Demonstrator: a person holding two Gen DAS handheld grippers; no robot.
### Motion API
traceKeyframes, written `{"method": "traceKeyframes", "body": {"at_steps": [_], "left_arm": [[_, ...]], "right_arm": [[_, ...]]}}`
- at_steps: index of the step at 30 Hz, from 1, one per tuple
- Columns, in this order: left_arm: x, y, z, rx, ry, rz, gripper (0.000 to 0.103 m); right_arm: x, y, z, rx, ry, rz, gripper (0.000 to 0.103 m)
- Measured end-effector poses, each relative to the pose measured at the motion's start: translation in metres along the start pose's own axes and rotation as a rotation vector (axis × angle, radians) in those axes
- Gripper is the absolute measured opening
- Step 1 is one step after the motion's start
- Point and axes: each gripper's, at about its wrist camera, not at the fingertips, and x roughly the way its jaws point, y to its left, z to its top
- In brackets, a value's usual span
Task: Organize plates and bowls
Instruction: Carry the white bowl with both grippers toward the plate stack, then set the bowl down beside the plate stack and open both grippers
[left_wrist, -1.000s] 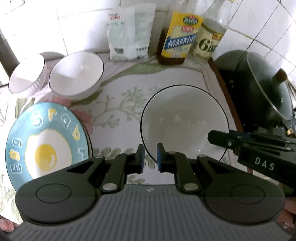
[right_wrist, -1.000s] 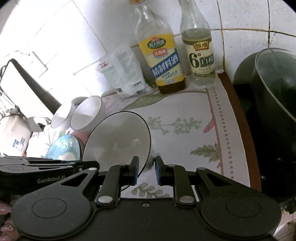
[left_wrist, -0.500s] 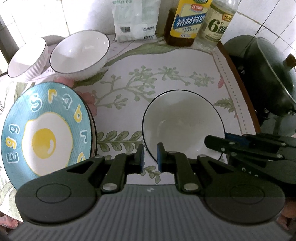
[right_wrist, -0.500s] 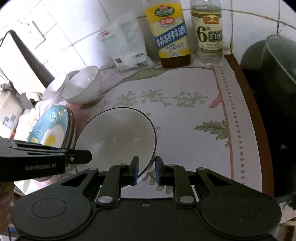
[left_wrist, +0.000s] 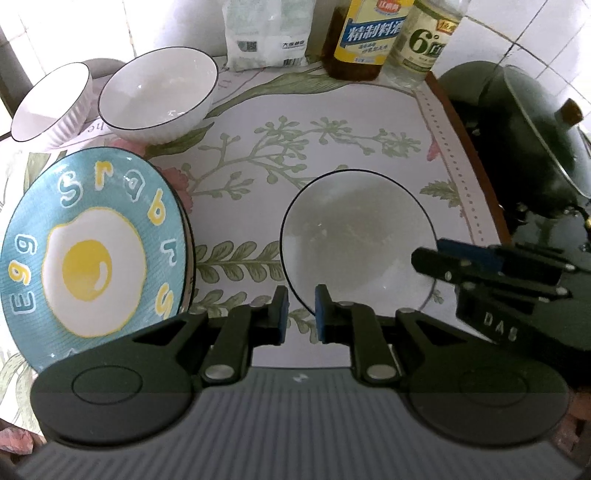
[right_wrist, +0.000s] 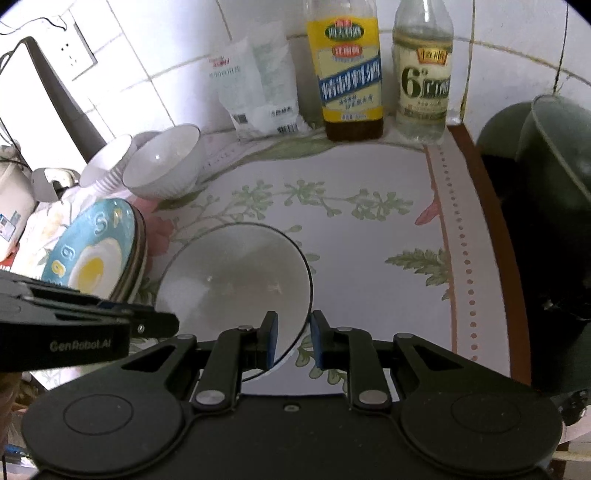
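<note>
In the left wrist view, the left gripper (left_wrist: 300, 314) hung with its blue-padded jaws slightly apart and nothing between them, the near rim of the wide white black-rimmed bowl (left_wrist: 354, 240) just past its tips. A second earlier that bowl had filled the middle of the frame close under the bottles; now the floral-printed counter mat (left_wrist: 295, 147) showed broadly at twelve o'clock, so the gripper had drawn back and up. The blue round plate with a fried-egg print (left_wrist: 92, 254) lay on a plate stack at nine o'clock, two white ribbed bowls (left_wrist: 159, 96) at eleven, and a dark lidded wok (left_wrist: 524, 140) at two. The right gripper (left_wrist: 443, 254) reached in from three o'clock over the bowl's right edge. In the right wrist view, the right gripper's jaws straddled the bowl's near rim with a gap on either side, seemingly not yet pinching it; earlier the bowl had stood tilted, now it sat flat on the mat. A yellow-labelled oil bottle (right_wrist: 351, 70) and a clear vinegar bottle (right_wrist: 423, 74) stood at twelve. The bowl looked set down, probably awaiting stacking with the others.
</note>
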Motion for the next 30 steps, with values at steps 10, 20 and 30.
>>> {"method": "traceKeyframes", "body": {"at_steps": [10,20,30], "left_arm": [[-0.061,0.012,-0.014,0.019,-0.024,-0.016,0.015],[-0.143,0.024,-0.028,0.078,-0.142,-0.009,0.025],[-0.197,0.051,-0.036,0.069,-0.226,0.033,0.041]], "right_arm": [[-0.06,0.029,0.002,-0.034,-0.115,0.003,0.026],[-0.116,0.073,0.002,-0.07,-0.234,0.036,0.043],[-0.139,0.109,0.015,-0.134,-0.313,0.079,0.064]]}}
